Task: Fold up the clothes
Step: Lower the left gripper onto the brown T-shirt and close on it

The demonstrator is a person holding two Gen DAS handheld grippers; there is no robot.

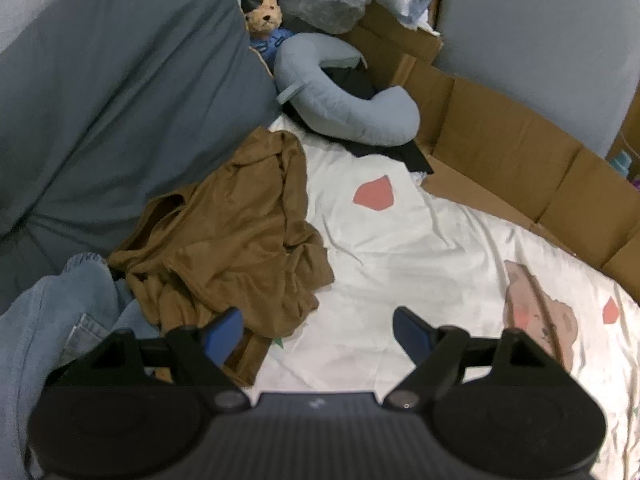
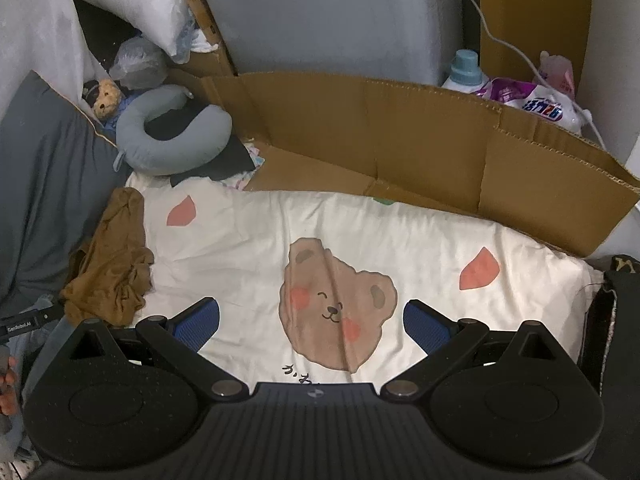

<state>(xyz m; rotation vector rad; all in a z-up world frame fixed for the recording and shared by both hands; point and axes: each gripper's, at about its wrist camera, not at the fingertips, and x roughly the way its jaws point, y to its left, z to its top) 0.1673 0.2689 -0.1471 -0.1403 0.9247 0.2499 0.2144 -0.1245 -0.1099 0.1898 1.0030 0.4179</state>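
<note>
Folding is not shown done: the brown garment (image 1: 224,236) lies crumpled in a heap on the bear-print bed sheet (image 2: 360,216), beside the grey pillow (image 1: 112,92). Left tongs (image 1: 318,334) and right tongs (image 2: 312,326) both gape, gripping nothing.

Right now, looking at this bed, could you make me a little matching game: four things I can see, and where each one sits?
Things:
1. brown garment
2. neck pillow
3. teddy bear
4. detergent bottle

Places:
A. behind the cardboard
B. crumpled on the bedsheet's left side
C. tucked in the far left corner
D. at the sheet's far edge, curved like a U

Pairs: 1-B, 2-D, 3-C, 4-A
</note>
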